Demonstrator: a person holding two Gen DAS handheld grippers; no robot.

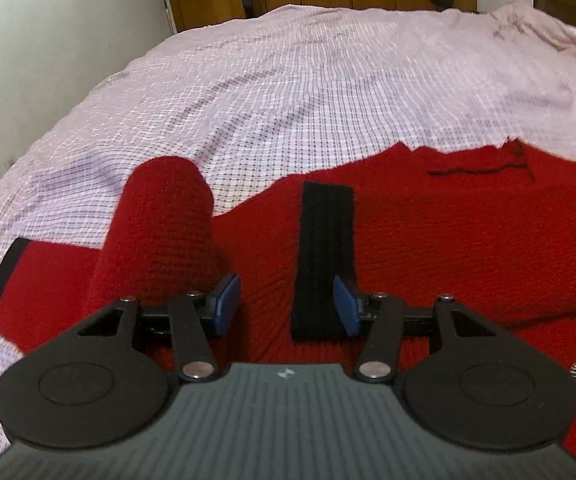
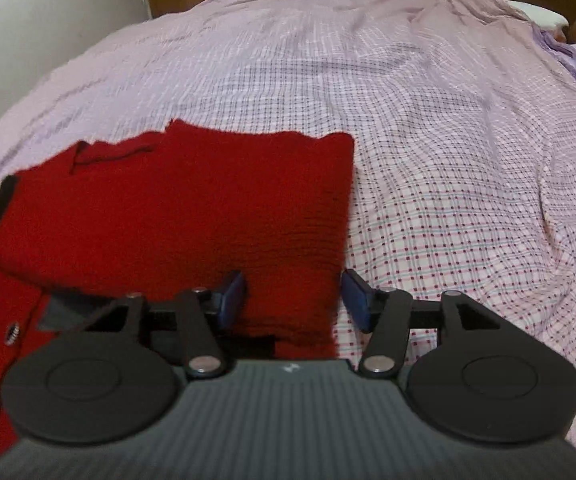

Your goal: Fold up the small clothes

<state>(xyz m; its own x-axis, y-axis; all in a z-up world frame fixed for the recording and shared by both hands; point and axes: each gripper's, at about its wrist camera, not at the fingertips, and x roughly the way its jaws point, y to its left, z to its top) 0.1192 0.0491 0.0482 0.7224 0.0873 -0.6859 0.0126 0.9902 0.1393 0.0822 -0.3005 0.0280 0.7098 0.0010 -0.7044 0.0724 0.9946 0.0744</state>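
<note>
the left gripper (image 1: 286,304) has its jaws spread wide and released, hanging low over the red sweater (image 1: 428,232) with a black cuff (image 1: 324,256) lying between the blue pads. the right gripper (image 2: 294,300) is likewise released, straddling the sweater's right edge. the sweater lies partly folded on the bed's pink checked sheet (image 2: 448,160), one sleeve (image 1: 164,232) bulging up.

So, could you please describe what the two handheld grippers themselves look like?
Both look alike. The left gripper and right gripper have blue finger pads on black linkage arms with silver pivot pins, two round black discs, and a ribbed grey body with a small white logo. No cables show.
</note>
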